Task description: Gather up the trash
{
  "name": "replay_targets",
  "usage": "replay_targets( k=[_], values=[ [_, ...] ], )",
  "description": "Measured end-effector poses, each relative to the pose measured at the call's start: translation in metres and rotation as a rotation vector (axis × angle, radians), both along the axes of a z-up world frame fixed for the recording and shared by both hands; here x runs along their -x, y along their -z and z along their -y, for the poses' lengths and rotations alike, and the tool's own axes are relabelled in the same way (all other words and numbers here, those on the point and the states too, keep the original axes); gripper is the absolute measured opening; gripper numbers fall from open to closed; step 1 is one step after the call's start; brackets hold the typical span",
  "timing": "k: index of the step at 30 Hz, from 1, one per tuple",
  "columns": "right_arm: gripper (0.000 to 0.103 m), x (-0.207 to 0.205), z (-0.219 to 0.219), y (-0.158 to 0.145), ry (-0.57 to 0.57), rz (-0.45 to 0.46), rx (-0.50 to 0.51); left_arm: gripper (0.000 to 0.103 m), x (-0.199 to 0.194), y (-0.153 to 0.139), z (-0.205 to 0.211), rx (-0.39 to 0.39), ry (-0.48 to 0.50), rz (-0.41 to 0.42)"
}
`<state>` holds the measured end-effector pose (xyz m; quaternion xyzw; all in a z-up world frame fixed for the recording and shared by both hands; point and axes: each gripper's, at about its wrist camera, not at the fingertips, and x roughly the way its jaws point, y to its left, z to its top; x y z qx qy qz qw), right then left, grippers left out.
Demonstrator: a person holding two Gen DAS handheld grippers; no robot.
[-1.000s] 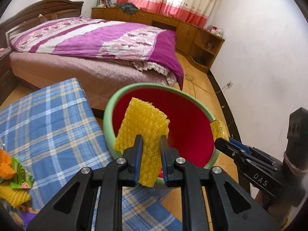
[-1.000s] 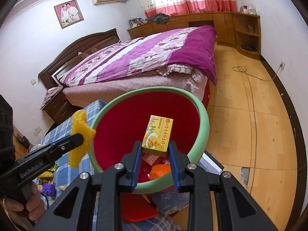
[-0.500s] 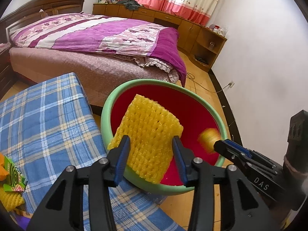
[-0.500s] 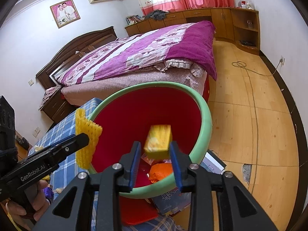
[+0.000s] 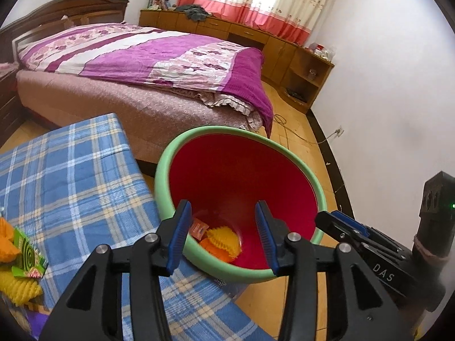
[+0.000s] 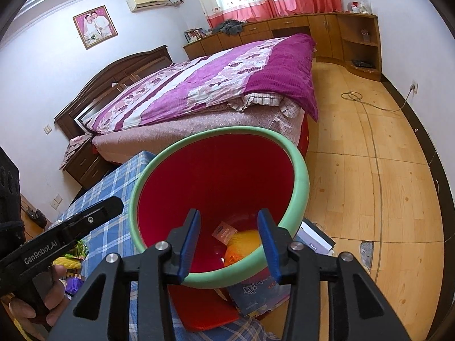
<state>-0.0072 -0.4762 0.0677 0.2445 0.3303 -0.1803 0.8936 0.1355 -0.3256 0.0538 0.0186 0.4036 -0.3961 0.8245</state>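
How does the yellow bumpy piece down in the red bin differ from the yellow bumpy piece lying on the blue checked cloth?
The yellow bumpy piece in the bin lies at the bottom of the red bin, against orange scraps; the yellow bumpy piece on the cloth lies out on the blue checked cloth, beside a green wrapper. The first is already collected; the second is not yet. Both share the same yellow colour and knobbly foam texture.

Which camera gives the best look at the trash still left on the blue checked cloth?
The left wrist view. It shows the leftover trash in the open on the cloth: orange and yellow pieces and a green packet. In the right wrist view only a sliver of it shows, mostly hidden behind the left gripper.
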Motion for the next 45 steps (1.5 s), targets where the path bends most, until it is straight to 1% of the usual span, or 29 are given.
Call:
replay_targets(
  k=[5, 11, 13, 20, 26, 33, 37, 38, 39, 41, 45],
  values=[
    [0.046, 0.004, -0.010, -0.007, -0.008, 0.017, 0.002, 0.047, 0.003, -0.002, -0.019, -0.003, -0.035, -0.004],
    [0.047, 0.006, -0.028, -0.013, -0.041, 0.030, -0.003, 0.047, 0.008, -0.005, -0.051, -0.004, -0.092, -0.019],
    [0.051, 0.006, -0.035, -0.015, -0.053, 0.036, -0.007, 0.047, 0.009, -0.005, -0.062, -0.006, -0.110, -0.019],
    [0.055, 0.006, -0.060, -0.018, -0.085, 0.039, -0.012, 0.047, 0.018, -0.006, -0.106, -0.019, -0.183, -0.010],
    [0.057, 0.007, -0.084, -0.019, -0.113, 0.038, -0.017, 0.048, 0.024, -0.002, -0.139, -0.045, -0.243, -0.009],
    [0.059, 0.004, -0.108, -0.017, -0.147, 0.029, -0.023, 0.056, 0.029, 0.010, -0.172, -0.084, -0.296, -0.003],
    [0.059, 0.001, -0.121, -0.014, -0.168, 0.019, -0.027, 0.056, 0.029, 0.023, -0.186, -0.121, -0.330, 0.003],
    [0.059, 0.001, -0.123, -0.013, -0.172, 0.017, -0.027, 0.059, 0.029, 0.027, -0.189, -0.133, -0.341, 0.002],
    [0.059, 0.000, -0.125, -0.012, -0.176, 0.014, -0.027, 0.068, 0.028, 0.030, -0.191, -0.140, -0.348, -0.001],
    [0.059, -0.002, -0.129, -0.010, -0.183, 0.008, -0.029, 0.077, 0.025, 0.037, -0.196, -0.154, -0.369, -0.010],
    [0.059, -0.004, -0.133, -0.007, -0.193, -0.005, -0.030, 0.077, 0.018, 0.048, -0.201, -0.166, -0.394, -0.031]
  ],
)
